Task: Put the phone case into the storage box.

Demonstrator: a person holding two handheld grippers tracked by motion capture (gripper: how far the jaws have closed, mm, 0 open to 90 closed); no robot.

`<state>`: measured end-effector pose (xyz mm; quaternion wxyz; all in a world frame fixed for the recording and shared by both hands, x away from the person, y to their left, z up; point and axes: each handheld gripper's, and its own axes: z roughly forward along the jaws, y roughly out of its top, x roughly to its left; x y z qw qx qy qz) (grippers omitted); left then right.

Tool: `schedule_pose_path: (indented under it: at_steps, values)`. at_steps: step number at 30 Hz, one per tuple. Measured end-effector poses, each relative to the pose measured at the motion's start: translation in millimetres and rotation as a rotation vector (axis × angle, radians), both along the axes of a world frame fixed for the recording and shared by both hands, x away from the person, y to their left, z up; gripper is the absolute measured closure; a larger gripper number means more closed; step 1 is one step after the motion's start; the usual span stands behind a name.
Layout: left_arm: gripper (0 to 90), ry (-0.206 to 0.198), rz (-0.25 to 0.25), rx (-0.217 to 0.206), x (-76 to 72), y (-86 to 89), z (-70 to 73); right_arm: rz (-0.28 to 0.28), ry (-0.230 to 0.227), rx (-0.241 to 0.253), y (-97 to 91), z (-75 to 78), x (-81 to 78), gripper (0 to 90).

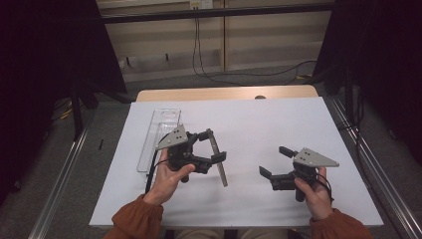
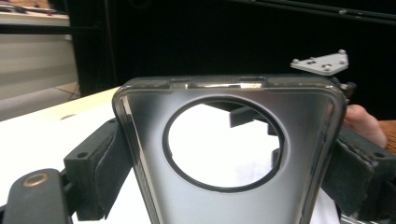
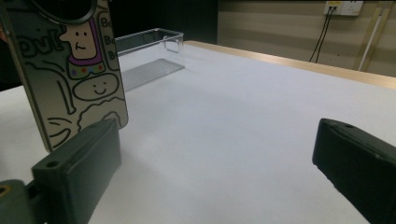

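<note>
While the left gripper (image 1: pixel 214 149) pinches a phone case (image 1: pixel 219 160) by its two long edges above the white table (image 1: pixel 278 124), the right gripper (image 1: pixel 275 160) waits well apart with its jaws spread and nothing between them.

The case, lifted on edge and seen from the right gripper view as a cartoon-printed back (image 3: pixel 77 74) with a round camera cut-out, looks light, thin and springy, so it should bow if squeezed hard; its glossy surface may slip on the pads (image 2: pixel 100 163). The stiffer rim beside the cut-out (image 2: pixel 224 140) seems the safest place for a second hold, though I cannot tell how firmly it sits now. A clear tray (image 1: pixel 158 134) lies at the table's left.
</note>
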<state>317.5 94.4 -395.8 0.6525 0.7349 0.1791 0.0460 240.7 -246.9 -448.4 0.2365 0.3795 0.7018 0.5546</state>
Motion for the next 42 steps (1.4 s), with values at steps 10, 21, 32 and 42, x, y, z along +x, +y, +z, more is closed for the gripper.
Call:
schedule_pose_path:
  at_steps: [10, 21, 32, 42]
  values:
    - [12.1, 0.002, 0.086, 0.005, 2.8, 9.0, 4.3, -0.124, -0.022, -0.014, -14.9, -1.6, -15.0, 0.6]
    - [12.1, -0.002, 0.154, -0.007, 9.1, 22.5, 9.8, -0.222, -0.039, -0.024, -27.5, -5.5, -29.0, 0.0]
    - [12.0, -0.005, 0.243, -0.024, 11.6, 36.9, 21.4, -0.258, -0.040, -0.035, -42.0, -7.7, -42.1, 0.0]
    - [12.0, -0.018, 0.294, -0.011, 14.2, 46.9, 35.3, -0.300, -0.047, -0.042, -56.1, -9.2, -55.0, 0.0]
